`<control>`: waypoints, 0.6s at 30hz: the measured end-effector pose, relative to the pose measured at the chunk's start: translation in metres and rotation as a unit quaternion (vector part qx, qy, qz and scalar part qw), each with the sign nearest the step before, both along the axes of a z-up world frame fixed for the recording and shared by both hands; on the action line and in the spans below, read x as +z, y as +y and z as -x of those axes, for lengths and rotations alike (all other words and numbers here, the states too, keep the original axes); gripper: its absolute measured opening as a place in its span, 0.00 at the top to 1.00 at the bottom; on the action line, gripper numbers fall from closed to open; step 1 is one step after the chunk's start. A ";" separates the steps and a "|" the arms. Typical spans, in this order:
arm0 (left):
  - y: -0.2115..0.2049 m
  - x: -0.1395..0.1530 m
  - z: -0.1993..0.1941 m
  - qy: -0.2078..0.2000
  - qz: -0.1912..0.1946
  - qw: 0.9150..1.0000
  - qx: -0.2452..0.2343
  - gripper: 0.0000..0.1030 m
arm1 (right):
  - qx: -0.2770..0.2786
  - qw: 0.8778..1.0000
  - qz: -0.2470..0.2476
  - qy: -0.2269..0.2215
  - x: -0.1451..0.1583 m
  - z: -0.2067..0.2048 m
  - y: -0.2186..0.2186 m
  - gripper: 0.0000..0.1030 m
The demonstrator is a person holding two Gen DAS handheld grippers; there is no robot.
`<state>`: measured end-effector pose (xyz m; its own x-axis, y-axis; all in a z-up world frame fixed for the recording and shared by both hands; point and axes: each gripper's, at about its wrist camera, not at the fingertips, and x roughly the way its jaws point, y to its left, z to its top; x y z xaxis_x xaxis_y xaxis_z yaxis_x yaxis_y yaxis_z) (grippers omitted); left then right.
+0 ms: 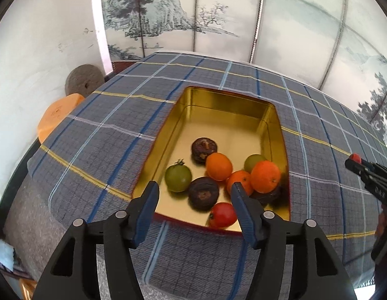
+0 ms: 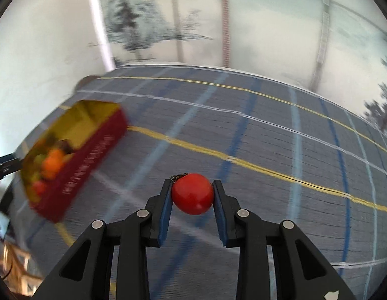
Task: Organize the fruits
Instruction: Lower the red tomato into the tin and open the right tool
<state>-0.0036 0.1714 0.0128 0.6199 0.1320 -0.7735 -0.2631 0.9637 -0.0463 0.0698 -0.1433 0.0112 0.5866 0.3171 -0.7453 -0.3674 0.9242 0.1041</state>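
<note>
1. Right wrist view: the right gripper [image 2: 192, 195] is clamped on a round, glossy red tomato [image 2: 192, 193] with a dry stalk. Both blue pads press its sides, and it hangs clear above the cloth.
2. Only the tips of the pads touch that smooth, rounded skin, so a jolt could probably squirt it forward out of the jaws. Squeezing harder might split it.
3. Below and ahead of that gripper lies a grey plaid tablecloth with blue, white and yellow lines [image 2: 268, 137]. A dropped tomato would likely roll on it, perhaps off the edge.
4. Far to its left sits the rectangular tin, gold inside and red outside [image 2: 88, 155]. This view is blurred, so aiming from it looks unreliable.
5. The left gripper [image 1: 194, 191] is partly open and holds nothing, poised over the tin's near end.
6. Just beyond its fingertips, the tin [image 1: 218, 100] holds a second red tomato [image 1: 223, 215], two green tomatoes [image 1: 178, 177], three oranges [image 1: 219, 166] and dark wrinkled fruits [image 1: 203, 196]. They touch one another, so closing here could nudge neighbours or pinch two together.
</note>
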 end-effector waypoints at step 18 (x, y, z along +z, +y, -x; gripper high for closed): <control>0.046 -0.004 0.032 0.008 -0.007 0.998 0.062 0.35 | 0.210 0.978 -0.014 0.010 0.011 0.052 0.178 0.72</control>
